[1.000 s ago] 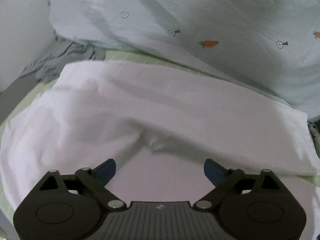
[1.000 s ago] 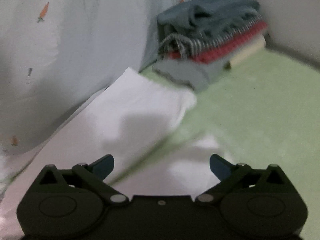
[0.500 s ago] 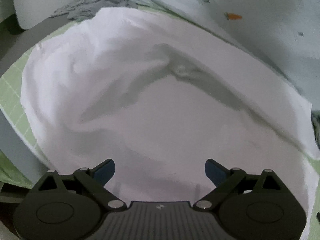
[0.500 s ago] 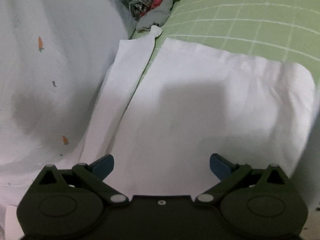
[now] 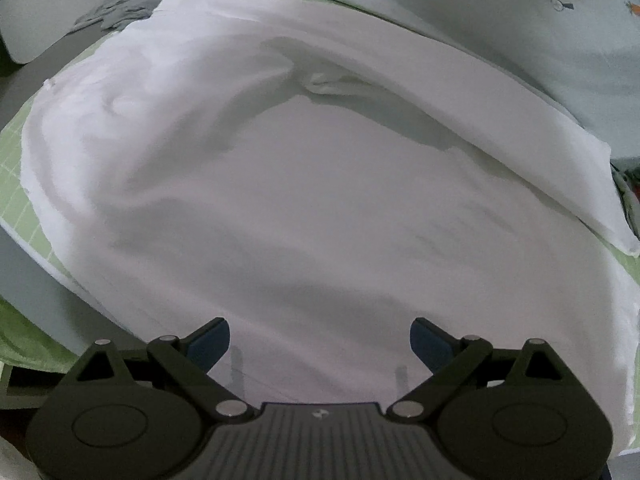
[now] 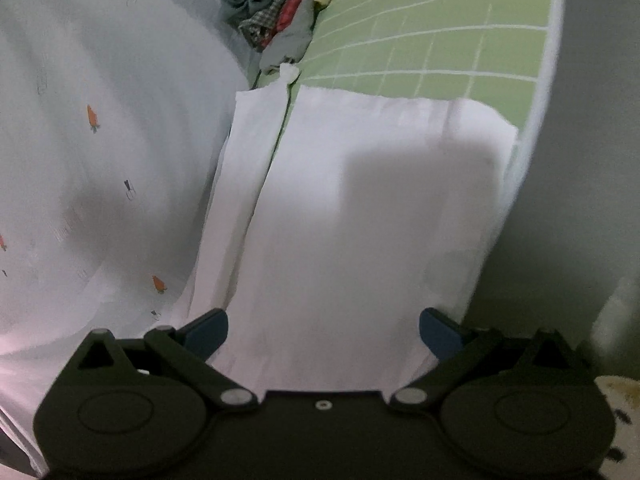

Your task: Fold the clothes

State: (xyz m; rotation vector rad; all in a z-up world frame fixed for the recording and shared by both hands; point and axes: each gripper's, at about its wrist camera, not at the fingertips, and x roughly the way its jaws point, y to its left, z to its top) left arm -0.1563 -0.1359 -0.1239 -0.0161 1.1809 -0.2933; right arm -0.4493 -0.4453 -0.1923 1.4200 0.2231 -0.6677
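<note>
Only rightward, a folded stack point(image 6: 280, 4) beyond the white garment point(image 6: 360, 208).

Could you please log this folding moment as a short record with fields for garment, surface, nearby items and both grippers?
garment: white garment, spread out, wrinkled, far edge folded over
surface: green checked sheet
nearby: carrot-print fabric beside the garment; stack of folded clothes at its far end
left gripper: open, over the garment, holding nothing
right gripper: open, over the garment, holding nothing
</note>
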